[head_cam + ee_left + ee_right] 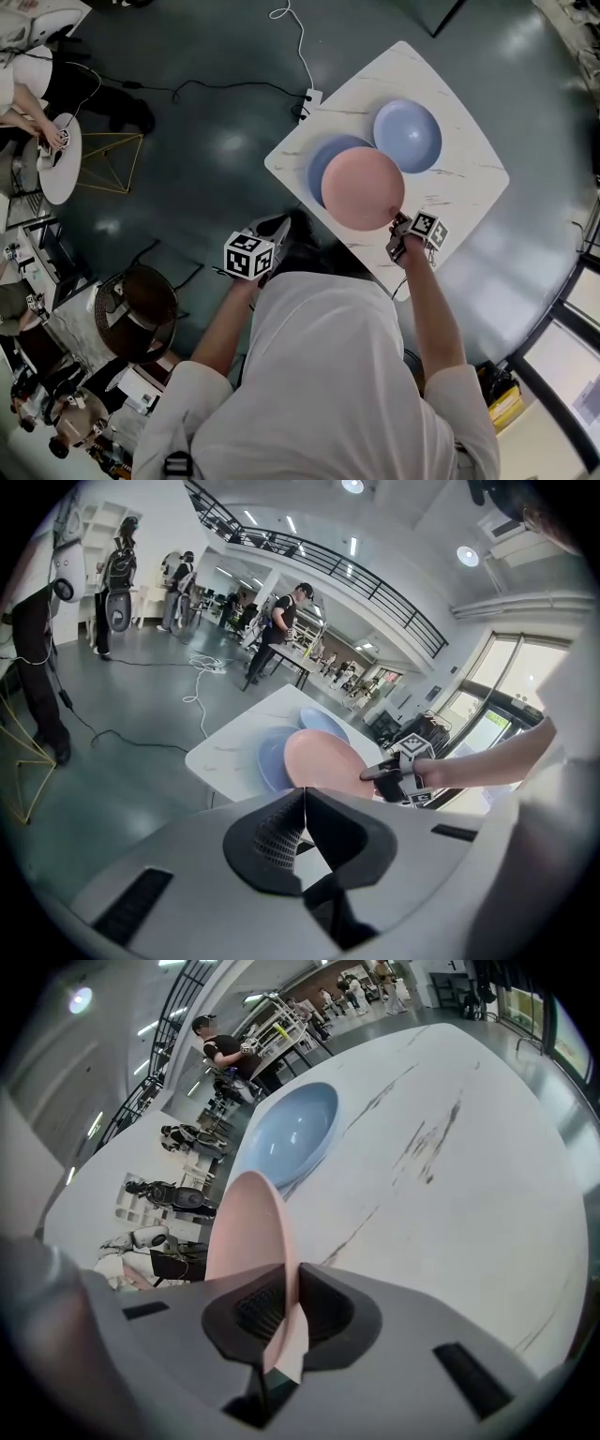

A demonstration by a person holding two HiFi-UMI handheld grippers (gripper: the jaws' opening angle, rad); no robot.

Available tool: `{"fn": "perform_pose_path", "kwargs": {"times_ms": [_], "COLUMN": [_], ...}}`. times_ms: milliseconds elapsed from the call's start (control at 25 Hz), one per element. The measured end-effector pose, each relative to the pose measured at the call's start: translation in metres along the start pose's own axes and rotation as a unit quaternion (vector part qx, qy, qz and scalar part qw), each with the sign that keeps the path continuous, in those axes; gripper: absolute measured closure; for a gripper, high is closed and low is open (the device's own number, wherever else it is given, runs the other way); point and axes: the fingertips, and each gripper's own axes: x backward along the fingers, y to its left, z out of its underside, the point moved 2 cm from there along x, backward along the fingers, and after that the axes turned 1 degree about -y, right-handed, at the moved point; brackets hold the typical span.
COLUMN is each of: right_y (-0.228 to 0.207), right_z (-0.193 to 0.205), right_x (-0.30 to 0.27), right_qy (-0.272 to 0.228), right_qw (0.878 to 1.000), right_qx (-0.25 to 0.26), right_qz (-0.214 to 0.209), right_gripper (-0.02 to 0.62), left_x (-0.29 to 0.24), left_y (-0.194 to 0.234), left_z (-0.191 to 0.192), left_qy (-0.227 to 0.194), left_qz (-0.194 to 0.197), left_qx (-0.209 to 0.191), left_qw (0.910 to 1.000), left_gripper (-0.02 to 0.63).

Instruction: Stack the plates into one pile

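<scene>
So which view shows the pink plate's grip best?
The right gripper view: the pink plate is pinched edge-on in the right hand-held gripper. The head view shows its whole face; the left gripper view shows it distant.

The right gripper (397, 228), arm outstretched, is pinching the pink plate (361, 187); the left gripper (279, 234) is hovering with fingers pressed together.

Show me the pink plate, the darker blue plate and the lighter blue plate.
pink plate (361, 187): head view, its middle.
darker blue plate (323, 162): head view, the uncovered left part.
lighter blue plate (408, 136): head view, its centre.
</scene>
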Motion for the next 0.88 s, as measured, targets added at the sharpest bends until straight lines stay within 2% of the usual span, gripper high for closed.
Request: {"fn": "perform_pose_path", "kwargs": {"times_ms": [480,720,880], "right_y": [0.025,0.042,0.049], "right_z": [0.002,0.005,0.005], "right_x": [-0.036,-0.042,-0.036], "right_qy": [0.003,0.008,0.012], "right_qw": [1.0,1.0,0.997], "right_qx": [-0.007,0.03,0.073], "right_qz": [0.007,0.005,0.008], "right_gripper": [0.555,0.549,0.48], "left_x": [0.015,0.02,0.018], "left_y": [0.026,0.032,0.03], "left_z": [-0.004,-0.003,-0.003], "left_qy": [0.001,-0.002,-0.002], "left_qz": [-0.014,-0.017,-0.011], "left_qx": [0.008,0.005,0.002], "left_qw": [0.9999,0.9998,0.9999], "left_gripper": [0.592,0.592,0.592]}}
